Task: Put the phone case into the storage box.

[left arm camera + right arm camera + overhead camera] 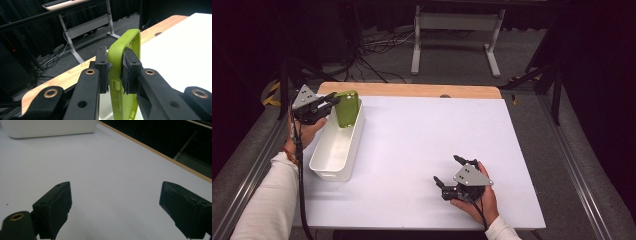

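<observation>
Two pads of the left gripper (116,72) clamp the green phone case (122,75), upright above the white bin (337,147).

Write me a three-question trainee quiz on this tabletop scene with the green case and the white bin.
1. True or false: the left gripper is shut on the edge of the lime-green rubbery phone case.
2. Where is the phone case relative to the long white plastic bin?
A. lying flat on the white table cover
B. held upright over the bin's far end
C. under the right gripper
3. Fill in: the right gripper, resting near the table's front edge, has its jaws ____ with nothing between them.

Key:
1. True; the pads clamp the case's rim from both sides.
2. B
3. open
</observation>
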Tool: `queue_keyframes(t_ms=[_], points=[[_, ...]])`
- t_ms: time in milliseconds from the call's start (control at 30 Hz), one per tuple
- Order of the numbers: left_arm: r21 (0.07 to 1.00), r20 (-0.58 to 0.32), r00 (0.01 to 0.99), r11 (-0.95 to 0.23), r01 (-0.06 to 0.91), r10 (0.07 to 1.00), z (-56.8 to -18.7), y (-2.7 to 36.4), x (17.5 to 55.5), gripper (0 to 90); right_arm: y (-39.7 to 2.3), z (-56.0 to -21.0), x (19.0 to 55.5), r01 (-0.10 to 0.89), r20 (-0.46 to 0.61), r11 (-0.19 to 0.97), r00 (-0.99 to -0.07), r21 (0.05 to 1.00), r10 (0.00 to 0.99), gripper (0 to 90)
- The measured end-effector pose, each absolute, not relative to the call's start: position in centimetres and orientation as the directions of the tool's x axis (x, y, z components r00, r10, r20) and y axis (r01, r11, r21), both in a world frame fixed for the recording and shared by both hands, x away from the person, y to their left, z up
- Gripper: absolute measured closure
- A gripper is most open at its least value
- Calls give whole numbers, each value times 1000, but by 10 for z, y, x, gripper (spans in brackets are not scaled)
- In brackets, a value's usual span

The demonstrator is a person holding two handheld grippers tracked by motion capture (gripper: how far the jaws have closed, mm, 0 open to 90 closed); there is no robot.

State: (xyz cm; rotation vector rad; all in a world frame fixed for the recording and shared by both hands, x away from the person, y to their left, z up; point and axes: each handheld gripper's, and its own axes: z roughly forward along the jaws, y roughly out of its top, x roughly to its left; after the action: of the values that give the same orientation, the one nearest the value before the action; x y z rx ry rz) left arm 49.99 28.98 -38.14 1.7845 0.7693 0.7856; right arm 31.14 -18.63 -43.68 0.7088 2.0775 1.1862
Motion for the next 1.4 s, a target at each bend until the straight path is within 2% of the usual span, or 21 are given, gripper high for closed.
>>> queue_keyframes(t_ms=[567, 867, 1133, 1400], points=[[952, 156, 563, -276, 134, 812, -393, 291, 520, 774, -182, -440, 313, 147, -262, 464, -661, 874, 703, 123], [944, 172, 502, -288, 162, 847, -397, 294, 524, 671, -181, -440, 312, 147, -261, 468, -669, 871, 696, 127], [935, 163, 498, -295, 197, 851, -401, 295, 527, 633, -180, -441, 312, 143, -263, 470, -674, 871, 691, 128], [928, 160, 497, -301, 218, 853, -402, 298, 526, 559, -179, -440, 311, 141, -265, 476, -679, 868, 685, 130]])
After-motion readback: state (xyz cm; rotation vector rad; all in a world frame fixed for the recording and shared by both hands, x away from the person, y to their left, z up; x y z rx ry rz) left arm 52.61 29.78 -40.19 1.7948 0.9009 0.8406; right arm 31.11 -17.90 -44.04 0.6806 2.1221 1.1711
